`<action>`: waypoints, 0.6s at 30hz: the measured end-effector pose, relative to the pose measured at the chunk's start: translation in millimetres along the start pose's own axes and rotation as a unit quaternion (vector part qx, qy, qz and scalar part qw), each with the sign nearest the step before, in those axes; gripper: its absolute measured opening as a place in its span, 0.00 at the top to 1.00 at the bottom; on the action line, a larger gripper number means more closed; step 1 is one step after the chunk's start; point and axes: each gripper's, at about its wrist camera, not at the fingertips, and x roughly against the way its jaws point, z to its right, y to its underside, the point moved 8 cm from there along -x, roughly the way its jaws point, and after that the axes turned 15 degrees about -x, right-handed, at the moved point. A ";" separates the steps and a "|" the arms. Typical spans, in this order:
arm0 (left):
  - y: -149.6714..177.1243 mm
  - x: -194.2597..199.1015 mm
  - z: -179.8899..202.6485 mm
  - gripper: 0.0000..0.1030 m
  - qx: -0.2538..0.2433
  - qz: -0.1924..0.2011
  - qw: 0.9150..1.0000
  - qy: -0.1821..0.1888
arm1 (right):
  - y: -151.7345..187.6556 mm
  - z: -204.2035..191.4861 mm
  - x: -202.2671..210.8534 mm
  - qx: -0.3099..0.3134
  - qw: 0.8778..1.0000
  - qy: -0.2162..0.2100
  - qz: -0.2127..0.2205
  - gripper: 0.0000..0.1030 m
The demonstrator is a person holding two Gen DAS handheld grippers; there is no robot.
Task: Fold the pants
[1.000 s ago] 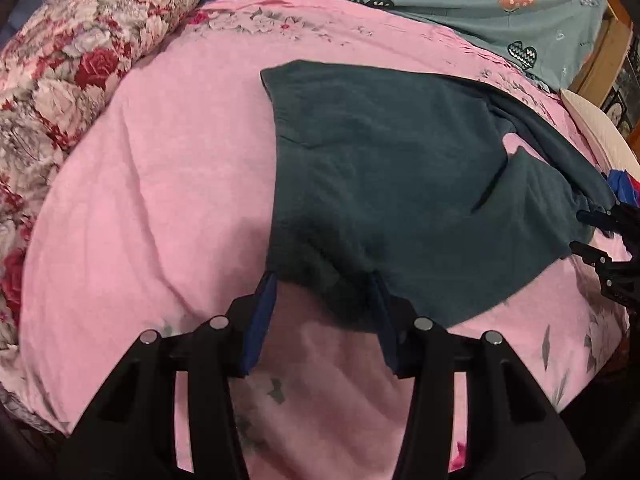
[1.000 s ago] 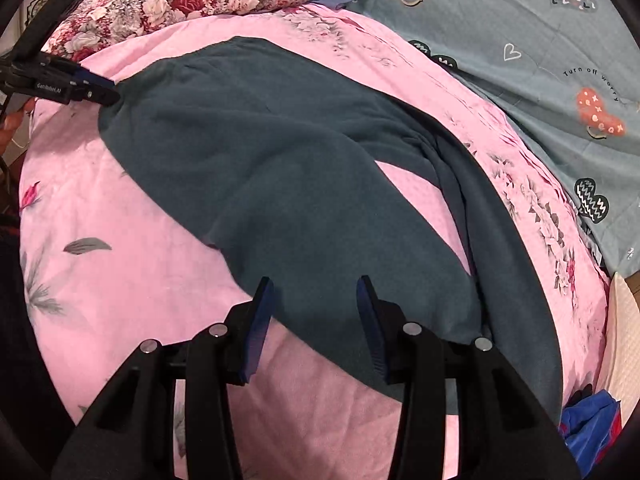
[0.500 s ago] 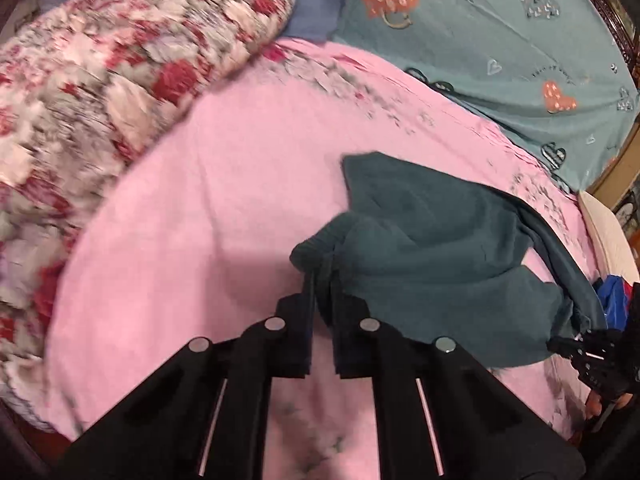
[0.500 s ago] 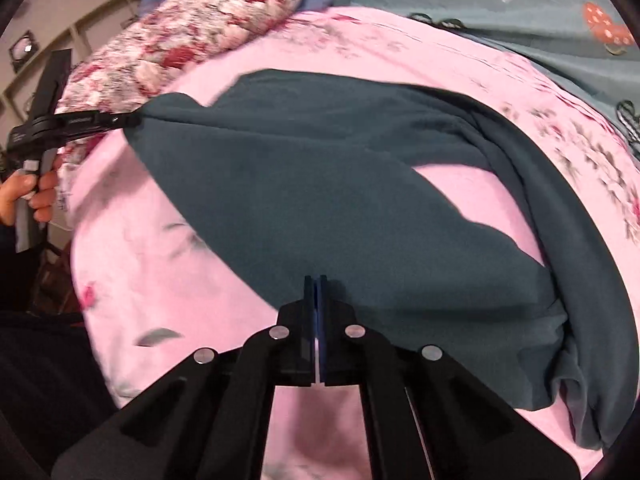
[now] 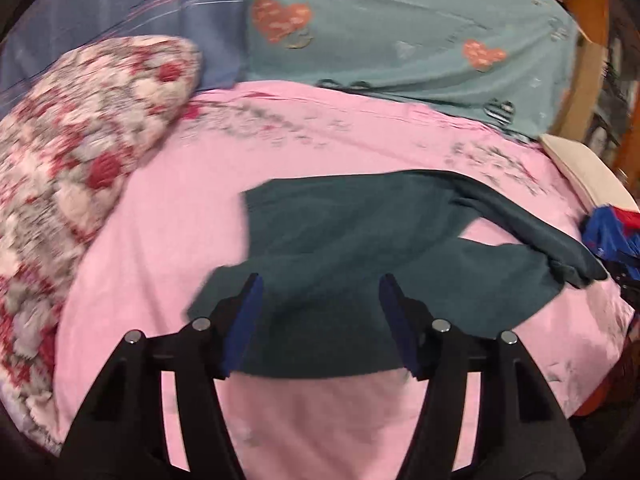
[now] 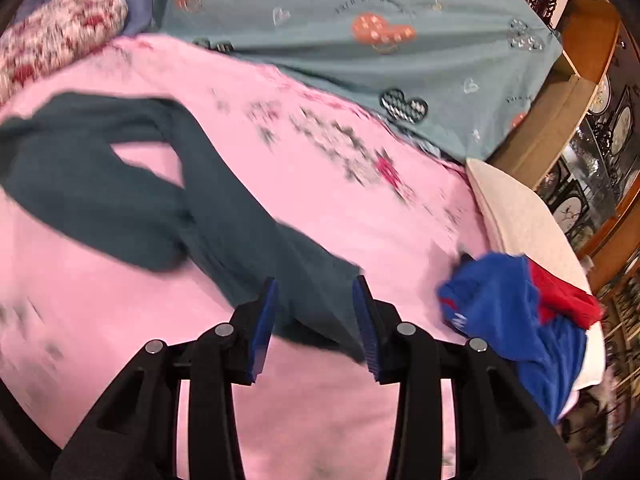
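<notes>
1. Pink sheet [image 5: 320,412] covers the bed under both grippers.
2. Left gripper [image 5: 320,296] has just been opened wide; nothing is held, pants [image 5: 360,240] lie beyond.
3. Right gripper [image 6: 316,300] has just been opened; a pant leg lies loose between its jaws.
4. Blue cloth [image 6: 500,304] lies right, pillow [image 5: 80,140] far left.

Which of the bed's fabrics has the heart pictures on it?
The teal cover at the far side: it has orange and black hearts. The pink sheet has flower sprigs, and the pillow has red roses.
</notes>
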 end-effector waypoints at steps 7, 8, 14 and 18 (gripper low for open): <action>-10.6 -59.3 69.6 0.40 -0.021 -0.045 0.997 0.058 | 23.1 13.7 -54.6 0.020 0.994 -0.053 -0.090 0.98; -7.2 -65.2 75.9 0.40 -0.022 -0.051 0.997 0.062 | 16.1 14.9 -53.3 0.031 0.995 -0.057 -0.081 0.98; 1.6 -92.4 91.2 0.39 -0.022 -0.079 0.993 0.081 | -75.7 58.5 -42.8 -0.013 0.996 -0.078 -0.028 0.98; -2.1 -102.9 99.3 0.37 -0.031 -0.081 0.992 0.088 | -143.9 91.8 -75.3 -0.032 0.997 -0.061 -0.030 0.98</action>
